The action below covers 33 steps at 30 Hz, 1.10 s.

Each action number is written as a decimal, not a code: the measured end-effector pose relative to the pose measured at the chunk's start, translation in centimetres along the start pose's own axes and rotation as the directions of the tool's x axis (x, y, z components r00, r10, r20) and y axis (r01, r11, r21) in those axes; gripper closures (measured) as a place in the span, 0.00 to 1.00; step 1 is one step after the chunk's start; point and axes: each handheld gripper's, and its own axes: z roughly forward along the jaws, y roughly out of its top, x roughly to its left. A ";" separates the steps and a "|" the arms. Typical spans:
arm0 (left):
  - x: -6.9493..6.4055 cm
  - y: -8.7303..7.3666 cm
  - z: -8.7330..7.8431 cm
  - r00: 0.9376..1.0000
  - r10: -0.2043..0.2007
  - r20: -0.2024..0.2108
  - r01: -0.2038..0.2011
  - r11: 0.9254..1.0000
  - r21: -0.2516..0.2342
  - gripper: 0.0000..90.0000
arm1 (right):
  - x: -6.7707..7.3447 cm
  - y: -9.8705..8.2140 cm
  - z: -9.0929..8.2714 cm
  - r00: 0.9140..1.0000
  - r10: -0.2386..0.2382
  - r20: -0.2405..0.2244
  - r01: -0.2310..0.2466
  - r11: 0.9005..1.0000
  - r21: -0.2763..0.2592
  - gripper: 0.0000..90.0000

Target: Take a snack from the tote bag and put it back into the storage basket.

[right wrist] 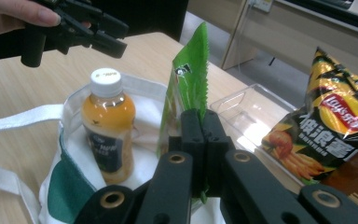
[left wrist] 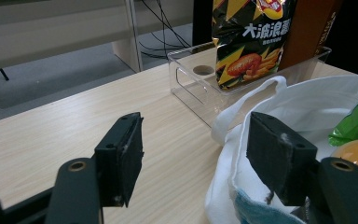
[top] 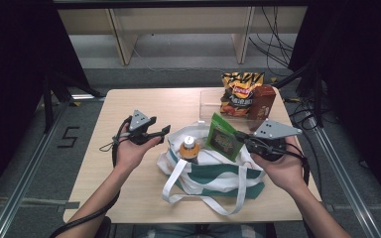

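Note:
A white-and-green tote bag (top: 213,174) (left wrist: 307,105) (right wrist: 65,189) lies open at the table's front middle. An orange juice bottle (top: 189,148) (right wrist: 107,128) with a white cap stands inside it. Just above the bag's right side, my right gripper (top: 241,137) (right wrist: 204,122) is shut on the edge of a green snack packet (top: 223,138) (right wrist: 189,77), which is held upright. My left gripper (top: 162,132) (left wrist: 193,154) (right wrist: 114,37) hovers open at the bag's left rim with nothing between its pads.
A clear plastic tray (top: 207,101) (left wrist: 191,84) (right wrist: 242,107) stands at the back right of the table. It holds a yellow-and-black chips bag (top: 238,91) (left wrist: 251,42) (right wrist: 331,126) and a brown box (top: 263,101) (left wrist: 307,32). Bare wood lies left of the bag.

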 end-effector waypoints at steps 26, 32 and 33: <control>0.0 0.0 0.0 1.000 -0.002 0.002 0.002 1.000 -0.002 0.40 | -2.2 1.4 -2.8 0.995 0.003 0.097 0.005 0.996 -0.084 1.00; -0.1 0.0 0.0 1.000 0.002 0.003 -0.002 1.000 -0.003 0.40 | -2.5 1.5 -3.4 0.994 0.026 0.104 -0.017 0.996 -0.089 1.00; -0.1 0.0 0.1 1.000 -0.002 0.003 0.002 1.000 -0.007 0.40 | -2.5 1.5 -3.4 0.994 0.034 0.104 -0.025 0.995 -0.092 1.00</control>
